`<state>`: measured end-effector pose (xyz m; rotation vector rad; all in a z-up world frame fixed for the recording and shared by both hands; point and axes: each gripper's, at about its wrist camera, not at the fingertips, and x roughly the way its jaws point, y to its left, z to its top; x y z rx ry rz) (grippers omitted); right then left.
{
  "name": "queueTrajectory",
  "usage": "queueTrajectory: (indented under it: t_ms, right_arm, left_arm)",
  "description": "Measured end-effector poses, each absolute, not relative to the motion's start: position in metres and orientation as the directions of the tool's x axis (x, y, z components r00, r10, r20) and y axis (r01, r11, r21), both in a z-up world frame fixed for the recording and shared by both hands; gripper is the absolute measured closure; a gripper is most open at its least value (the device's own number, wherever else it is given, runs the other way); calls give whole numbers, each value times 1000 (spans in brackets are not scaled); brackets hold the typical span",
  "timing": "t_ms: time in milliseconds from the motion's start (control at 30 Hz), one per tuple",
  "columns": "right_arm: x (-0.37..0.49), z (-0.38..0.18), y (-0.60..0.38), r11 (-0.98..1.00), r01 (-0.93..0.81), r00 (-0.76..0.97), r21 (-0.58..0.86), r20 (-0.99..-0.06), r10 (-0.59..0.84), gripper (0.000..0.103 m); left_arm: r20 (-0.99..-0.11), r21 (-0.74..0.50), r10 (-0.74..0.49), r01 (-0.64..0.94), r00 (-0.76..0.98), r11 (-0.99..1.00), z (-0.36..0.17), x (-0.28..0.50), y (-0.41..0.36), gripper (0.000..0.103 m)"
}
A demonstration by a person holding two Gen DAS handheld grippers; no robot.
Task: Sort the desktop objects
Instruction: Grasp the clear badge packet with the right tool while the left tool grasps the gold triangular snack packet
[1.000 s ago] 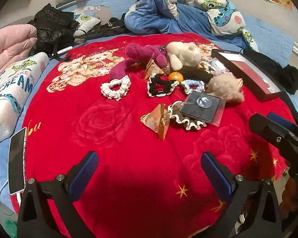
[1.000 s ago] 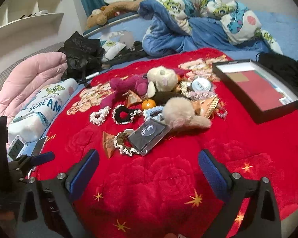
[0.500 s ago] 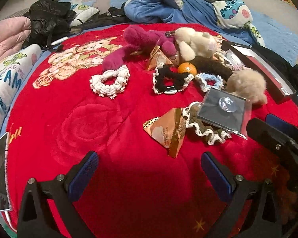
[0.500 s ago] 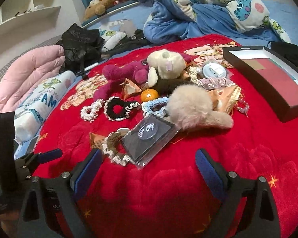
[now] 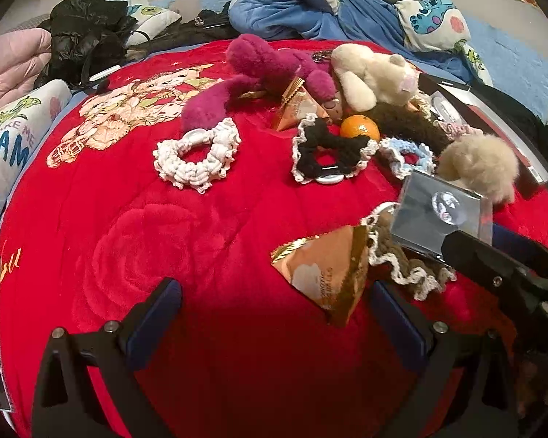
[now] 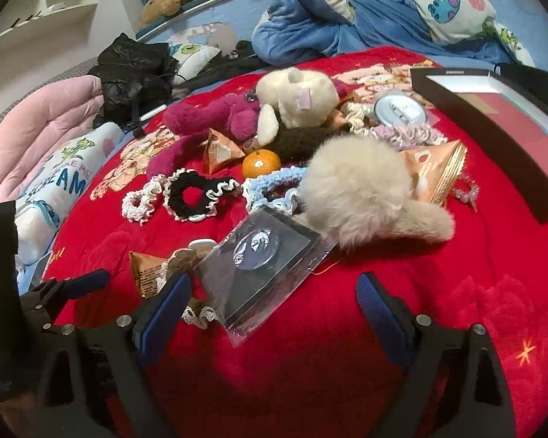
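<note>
Both grippers are low over the red blanket (image 5: 135,241) and nothing is in either one: the left gripper (image 5: 274,310) stands wide over bare red plush, and the right gripper (image 6: 274,299) is wide too, its jaws having just been closing a touch, with the corner of the clear-sleeved badge card (image 6: 263,266) lying between them but not pinched. So the sorting looks barely begun, by my reading. Nearest the left gripper lies a gold pyramid snack packet (image 5: 328,277), touching the brown frilled scrunchie (image 5: 405,262) that the badge card overlaps. A little farther on, the white scrunchie (image 5: 197,157), the black scrunchie (image 5: 328,149), a pale blue scrunchie (image 6: 270,186) and the tangerine (image 6: 261,162) sit close together, with the beige fluffy toy (image 6: 361,189) beside them. Beyond those, the magenta plush (image 5: 259,69) and the cream plush bear (image 6: 296,95) are heaped with a round tin (image 6: 400,107) and more packets. At far right the black box (image 6: 493,131) looks empty, so seemingly everything is left to move.
</note>
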<state>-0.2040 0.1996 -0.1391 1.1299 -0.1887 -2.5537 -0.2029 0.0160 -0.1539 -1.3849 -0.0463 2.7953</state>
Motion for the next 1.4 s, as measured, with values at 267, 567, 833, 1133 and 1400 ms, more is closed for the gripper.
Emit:
queueTrajectory:
  t_ms: [267, 567, 833, 1133, 1400]
  right_arm:
    - [-211, -143, 193, -919, 270, -622, 289, -676, -395, 20]
    - [-211, -147, 187, -903, 302, -606, 306, -669, -430, 50]
    - [-206, -143, 185, -877, 356, -595, 322, -646, -478, 82]
    - [-198, -135, 181, -863, 393, -601, 317, -622, -503, 91]
    - [-191, -126, 182, -867, 394, -618, 304, -611, -495, 91]
  left_arm:
    - [-793, -28, 31, -14, -609, -999, -158, -211, 17, 0]
    - [-785, -24, 34, -24, -618, -999, -159, -210, 19, 1]
    - [-771, -40, 68, -58, -633, -998, -155, -204, 22, 47]
    - [-765, -69, 88, -54, -638, -996, -151, -198, 15, 53]
    - [-752, -76, 79, -33, -654, -997, -141, -184, 7, 53]
